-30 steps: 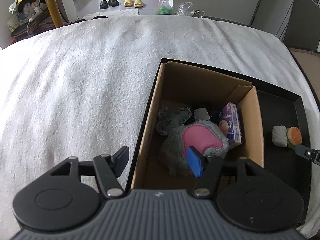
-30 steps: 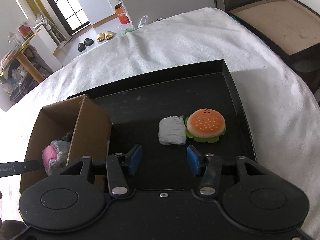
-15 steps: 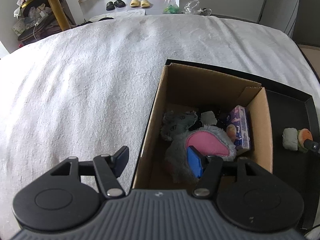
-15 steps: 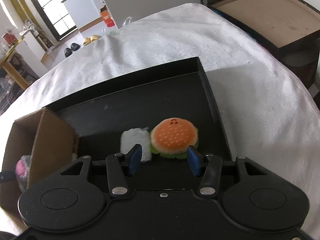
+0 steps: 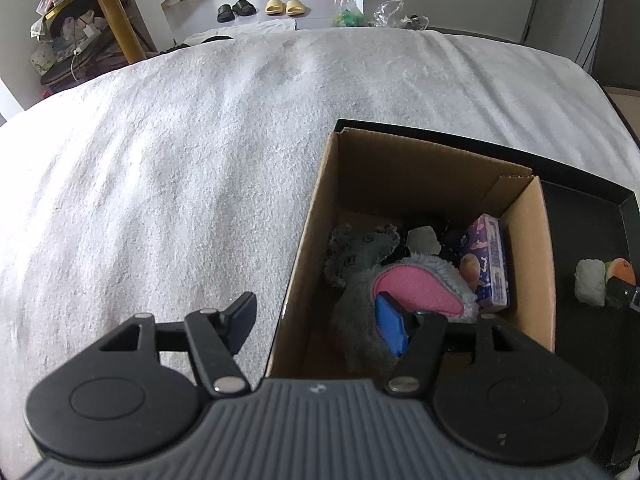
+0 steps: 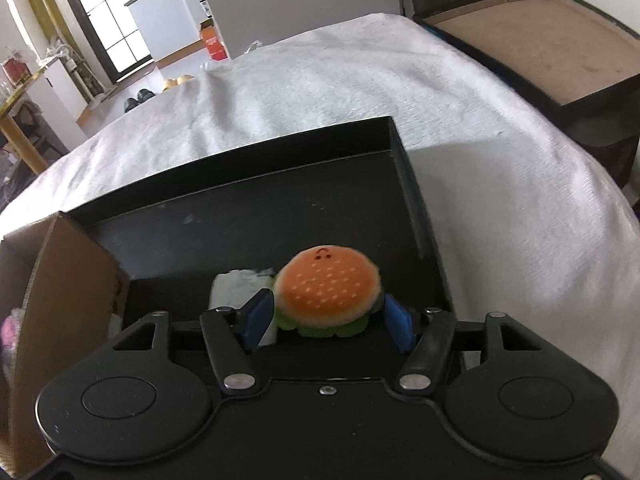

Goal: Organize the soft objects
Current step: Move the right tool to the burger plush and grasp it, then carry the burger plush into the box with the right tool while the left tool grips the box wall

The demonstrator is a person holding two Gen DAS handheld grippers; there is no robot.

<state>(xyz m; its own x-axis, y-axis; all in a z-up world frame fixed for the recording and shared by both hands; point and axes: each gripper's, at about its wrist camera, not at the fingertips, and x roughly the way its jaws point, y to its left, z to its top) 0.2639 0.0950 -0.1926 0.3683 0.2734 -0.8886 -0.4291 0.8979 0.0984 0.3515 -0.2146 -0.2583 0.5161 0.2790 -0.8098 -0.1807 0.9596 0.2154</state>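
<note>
The right gripper [image 6: 326,320] has just been opening its jaws; the light, squashy burger plush [image 6: 328,292] sits between them, ungripped: take its sides.

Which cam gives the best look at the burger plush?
Right wrist: the burger plush fills the centre, sitting between the open jaws, bun and lettuce clear. Left wrist catches only an orange sliver at the right edge, beside the white plush.

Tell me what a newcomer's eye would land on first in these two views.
The orange burger toy on the black tray, sitting between the open fingers of the right gripper, which have just been opening. Next, the cardboard box at the tray's left end, holding a grey and pink plush.
</note>
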